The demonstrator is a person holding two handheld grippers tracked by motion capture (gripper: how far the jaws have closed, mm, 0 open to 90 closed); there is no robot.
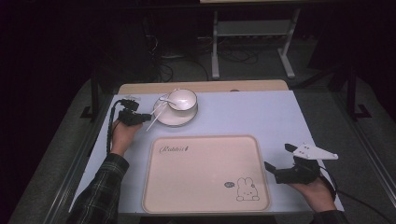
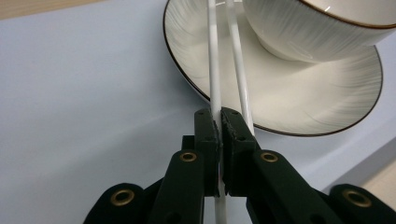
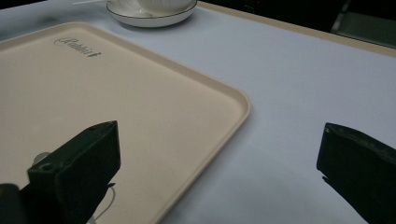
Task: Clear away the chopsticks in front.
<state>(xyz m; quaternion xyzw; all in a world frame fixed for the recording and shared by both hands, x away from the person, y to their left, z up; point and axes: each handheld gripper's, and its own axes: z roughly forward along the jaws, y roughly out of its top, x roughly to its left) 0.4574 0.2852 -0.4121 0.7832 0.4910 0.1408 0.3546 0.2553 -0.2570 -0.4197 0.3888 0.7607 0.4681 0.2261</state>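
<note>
The left gripper (image 2: 219, 122) is seen pinching one white chopstick (image 2: 213, 60), its jaws pressed together on it, near the table's far-left corner. A second chopstick (image 2: 239, 65) lies beside it across the saucer (image 2: 299, 100), on which a white bowl (image 1: 182, 99) holding a spoon (image 1: 164, 98) is set. The right gripper (image 1: 278, 161) is held spread by the right edge of the beige tray (image 1: 205, 186), which is lettered "Rabbit" (image 1: 173, 149) and printed with a rabbit (image 1: 246, 189).
</note>
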